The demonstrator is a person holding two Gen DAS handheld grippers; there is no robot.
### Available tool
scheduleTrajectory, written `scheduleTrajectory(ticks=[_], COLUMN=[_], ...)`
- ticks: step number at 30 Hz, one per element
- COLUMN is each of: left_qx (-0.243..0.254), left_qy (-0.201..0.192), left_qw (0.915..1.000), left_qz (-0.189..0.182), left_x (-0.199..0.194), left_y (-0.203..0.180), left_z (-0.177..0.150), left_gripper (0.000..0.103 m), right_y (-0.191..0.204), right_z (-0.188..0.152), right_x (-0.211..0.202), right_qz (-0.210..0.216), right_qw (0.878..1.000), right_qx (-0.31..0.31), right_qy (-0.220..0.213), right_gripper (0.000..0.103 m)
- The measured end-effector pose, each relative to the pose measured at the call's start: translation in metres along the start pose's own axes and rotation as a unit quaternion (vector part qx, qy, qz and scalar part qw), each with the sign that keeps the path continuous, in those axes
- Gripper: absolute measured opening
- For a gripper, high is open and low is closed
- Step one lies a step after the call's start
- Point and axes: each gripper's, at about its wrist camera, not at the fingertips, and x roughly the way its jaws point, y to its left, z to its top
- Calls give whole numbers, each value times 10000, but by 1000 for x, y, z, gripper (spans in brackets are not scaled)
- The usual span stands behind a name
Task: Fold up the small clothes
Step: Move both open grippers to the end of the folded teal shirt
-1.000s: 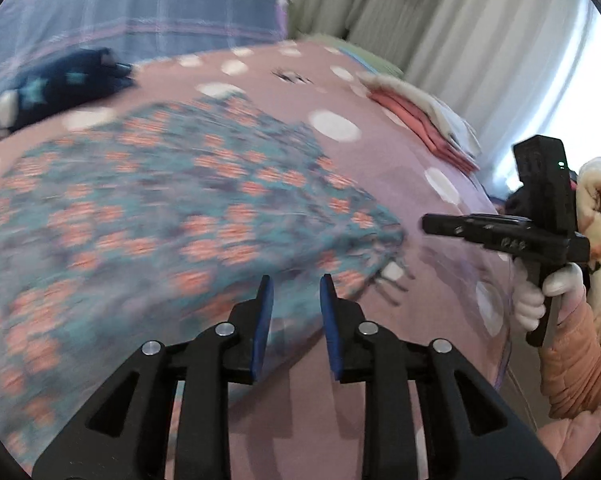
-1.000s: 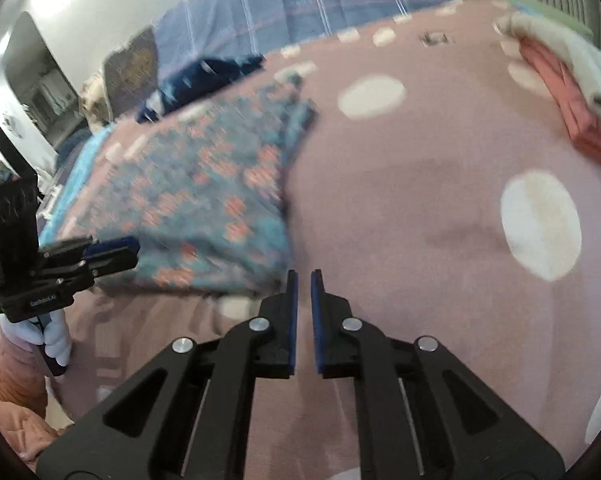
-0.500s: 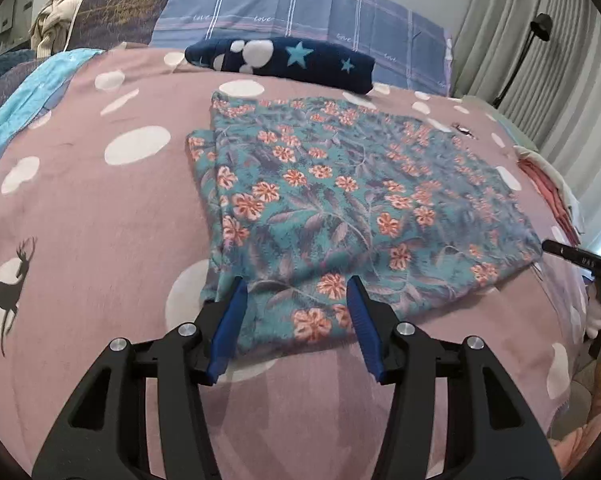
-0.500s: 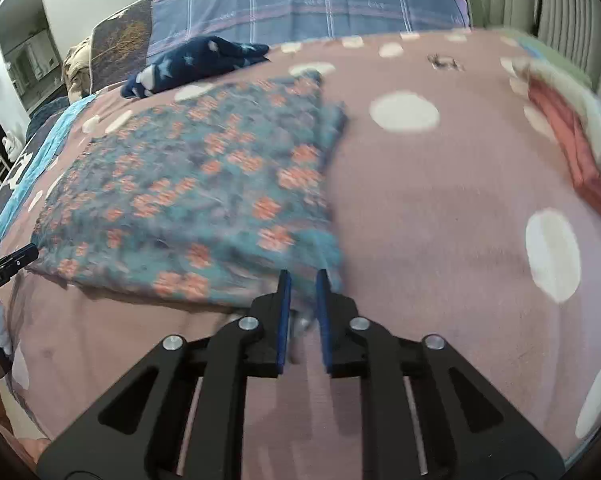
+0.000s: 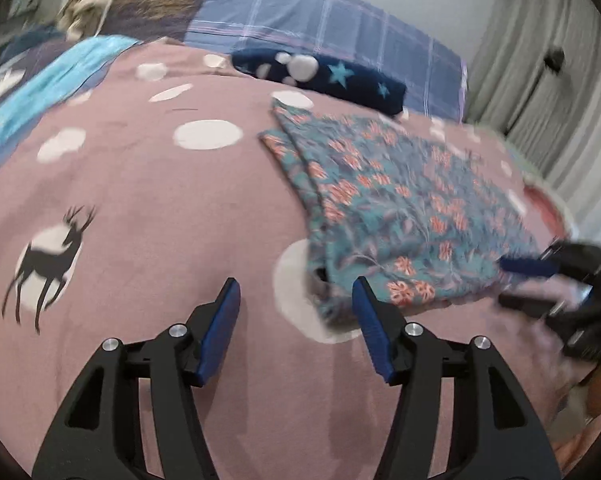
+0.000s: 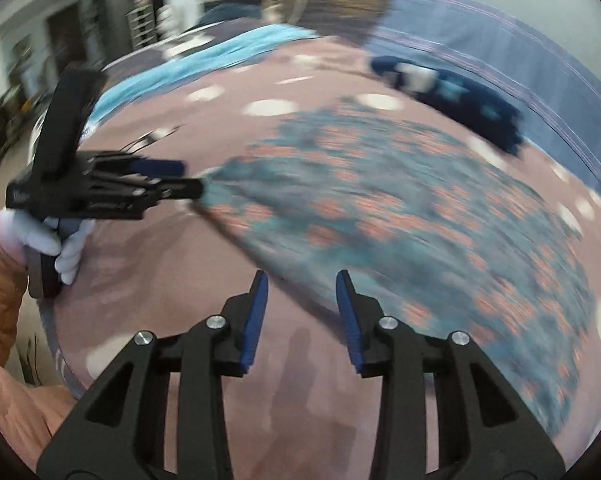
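Both hand-held grippers (image 5: 296,312) (image 6: 302,308) gape beside folded floral garment (image 5: 400,208).

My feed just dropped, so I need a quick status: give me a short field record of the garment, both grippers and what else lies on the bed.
garment: floral cloth, folded flat on the pink spotted blanket
left gripper: open, jaws have just been opening, near corner of the cloth just ahead, nothing clamped
right gripper: open, jaws have just been opening, at the cloth's near edge, no grip
nearby: navy star-patterned cloth behind the garment
image quality: right wrist view blurred
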Motion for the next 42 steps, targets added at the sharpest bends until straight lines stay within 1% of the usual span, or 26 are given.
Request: scheduleTrajectory(ticks=[3, 5, 7, 8, 9, 10, 12, 15, 18, 19, 21, 25, 28, 30, 32, 35, 37, 38, 40, 42], left_qx=[-397, -762, -1050, -1117, -1167, -1208, -1323, -1437, -1515, -1546, -1563, -1532, -1520, -1480, -1375, -1049, -943, -894, -781, -724], left_qy=[-146, -252, -338, -359, -376, -387, -379, -379, -357, -333, -289, -252, -268, -245, -141, 154, 419, 625, 974, 1220], left_qw=[9989, 9953, 9902, 9885, 9871, 9858, 9820, 9772, 9725, 9705, 9682, 9679, 9683, 9675, 9676, 9649, 9666, 9677, 9661, 9651], left_qz=[-198, -548, -856, -952, -1031, -1104, -1291, -1519, -1731, -1819, -1933, -1975, -1964, -2037, -2111, -2404, -2345, -2271, -2258, -2203], left_x=[-6, -9, -10, -9, -9, -8, -6, -4, -4, -4, -4, -4, -4, -2, 3, 21, 38, 50, 72, 90], left_y=[22, 35, 47, 49, 51, 53, 57, 62, 65, 66, 67, 68, 68, 66, 60, 46, 41, 39, 32, 29], left_z=[-2, -4, -6, -6, -6, -6, -7, -7, -7, -5, -3, 3, 10, 19, 31, 59, 78, 89, 104, 112], left_gripper=[59, 59, 59, 59, 59, 59, 60, 62, 66, 69, 72, 77, 79, 79, 79, 79, 79, 79, 79, 79], right_y=[23, 33, 45, 48, 54, 60, 70, 86, 98, 99, 98, 93, 93, 93, 94, 94, 93, 93, 92, 87], right_z=[14, 21, 25, 27, 29, 29, 30, 36, 39, 39, 34, 17, 9, 12, 20, 37, 41, 40, 37, 36], right_x=[21, 30, 40, 45, 51, 56, 67, 77, 85, 85, 77, 63, 58, 63, 72, 89, 91, 90, 87, 84], right_qz=[-33, -93, -292, -425, -661, -907, -1320, -1761, -2080, -2116, -1992, -1983, -2040, -2059, -2135, -2284, -2276, -2282, -2255, -2186], right_qw=[9994, 9986, 9969, 9956, 9928, 9892, 9804, 9694, 9581, 9562, 9595, 9593, 9561, 9547, 9522, 9501, 9529, 9531, 9549, 9592], right_qx=[-321, -483, -703, -809, -967, -1127, -1445, -1709, -1969, -2019, -1991, -2009, -2105, -2149, -2186, -2126, -2003, -1985, -1930, -1792], right_qy=[127, 173, 215, 230, 243, 254, 226, 94, -55, -82, -70, -11, 4, 54, 55, -20, -26, -46, -53, -37], right_gripper=[40, 42, 45, 46, 48, 52, 55, 55, 55, 54, 54, 54, 54, 54, 54, 54, 53, 53, 53, 53])
